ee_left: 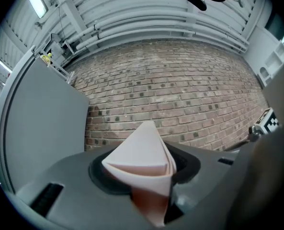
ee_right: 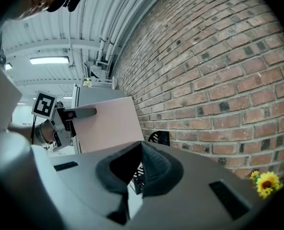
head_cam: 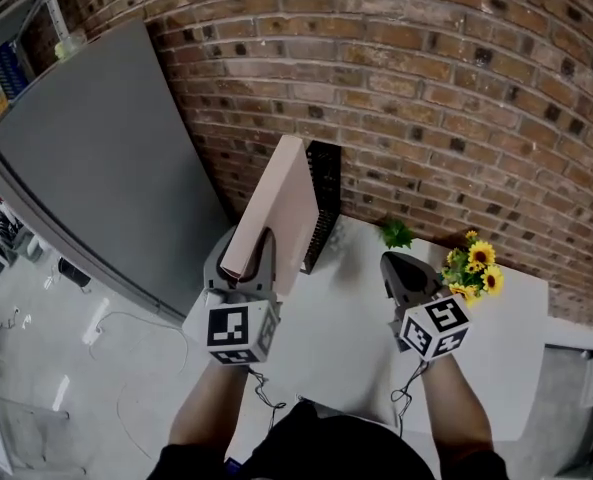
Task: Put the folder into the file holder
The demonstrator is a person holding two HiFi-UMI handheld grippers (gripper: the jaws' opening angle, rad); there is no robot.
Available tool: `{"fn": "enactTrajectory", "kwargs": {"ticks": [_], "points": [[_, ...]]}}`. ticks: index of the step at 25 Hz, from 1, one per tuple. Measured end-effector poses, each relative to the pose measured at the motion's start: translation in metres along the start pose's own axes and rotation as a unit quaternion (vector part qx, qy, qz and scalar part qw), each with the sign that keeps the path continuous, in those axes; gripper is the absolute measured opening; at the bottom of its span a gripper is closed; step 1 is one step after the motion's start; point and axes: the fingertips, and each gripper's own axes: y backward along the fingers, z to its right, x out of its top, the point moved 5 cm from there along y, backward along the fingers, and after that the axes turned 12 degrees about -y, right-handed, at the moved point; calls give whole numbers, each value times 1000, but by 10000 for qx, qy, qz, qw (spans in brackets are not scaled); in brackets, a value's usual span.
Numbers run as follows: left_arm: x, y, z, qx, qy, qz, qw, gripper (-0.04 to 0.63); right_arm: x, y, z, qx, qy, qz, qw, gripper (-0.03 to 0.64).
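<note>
Head view: a pale pink folder (head_cam: 281, 203), smooth, flat and stiff like card, stands tilted on edge above the white table (head_cam: 346, 338), its lower corner pinched in the left gripper (head_cam: 246, 255). In the left gripper view the folder's layers fan out between the pressing jaws. Just beside it on the right, a black mesh file holder (head_cam: 322, 198) stands upright against the rough brick wall (head_cam: 426, 68). The right gripper (head_cam: 398, 268) has its jaws pressed together on nothing, near yellow sunflowers (head_cam: 473, 266).
</note>
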Motion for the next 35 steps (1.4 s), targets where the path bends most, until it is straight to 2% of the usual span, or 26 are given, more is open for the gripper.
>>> {"fn": "enactTrajectory", "kwargs": {"ticks": [9,20,28,35], "points": [[-14,-55,-23,-283,161,202,9993,175,-5,-29,7,-481,-72,-9,9988,3],[-33,-106,-35,-567,291,330,9974,175,-11,-58,14,-871,-196,31,9960,3],[-45,-128,-37,-553,397,416,9968,175,-18,-72,20,-1006,-259,-41,9946,3],[-40,-133,-30,-622,407,425,9963,175,-21,-77,25,-1066,-288,-80,9939,3]]}}
